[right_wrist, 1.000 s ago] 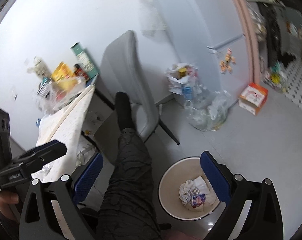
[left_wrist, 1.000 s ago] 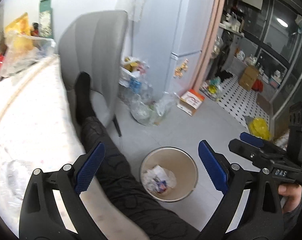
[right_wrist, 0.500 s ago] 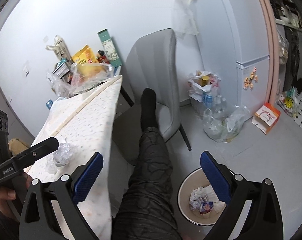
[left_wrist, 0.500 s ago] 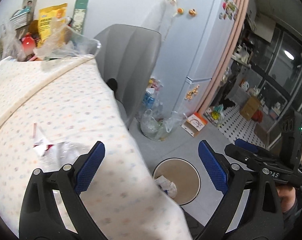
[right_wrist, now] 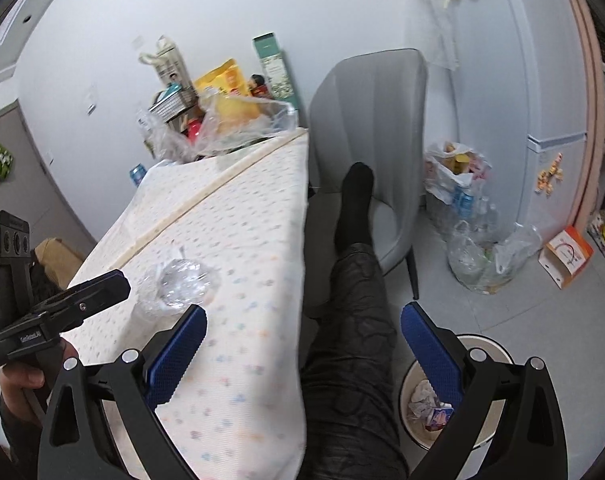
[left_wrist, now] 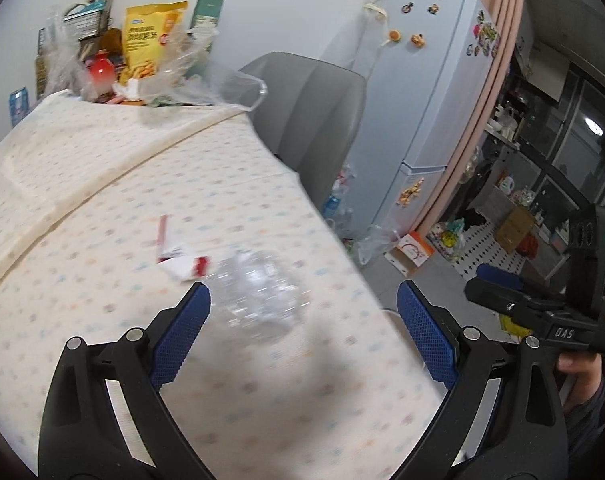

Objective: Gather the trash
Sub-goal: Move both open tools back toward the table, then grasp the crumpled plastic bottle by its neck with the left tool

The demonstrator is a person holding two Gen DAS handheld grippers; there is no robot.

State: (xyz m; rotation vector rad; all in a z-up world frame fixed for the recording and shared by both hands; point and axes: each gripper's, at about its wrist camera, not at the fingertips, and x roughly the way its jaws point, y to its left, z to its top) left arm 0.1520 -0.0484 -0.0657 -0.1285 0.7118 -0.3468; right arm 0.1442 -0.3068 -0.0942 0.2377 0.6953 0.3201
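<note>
Crumpled clear plastic lying on the table, near the edge on the chair side, blurred in the left wrist view and clearer in the right wrist view. Just beside it on the dotted cloth, a white and red paper wrapper, close to or touching the plastic; hard to tell which through the blur.

Left gripper held above the table with jaws spread wide and nothing between the blue pads, the clear plastic sitting just ahead of the left pad. Right gripper likewise gaping and empty, hanging past the table's edge over a person's black-clad leg.

Below the right pad, on the floor, a round waste bin with crumpled paper and a small printed packet inside; partly hidden by the right gripper's own arm. Leg stretched out between table and bin, sock resting on the seat of a grey chair.

At the far end of the table, a heap of clear bags, a yellow snack pack, a red jar and a green box against the wall. Beyond the chair, white fridge with magnets, bags of bottles on the floor, and an orange and white carton.
</note>
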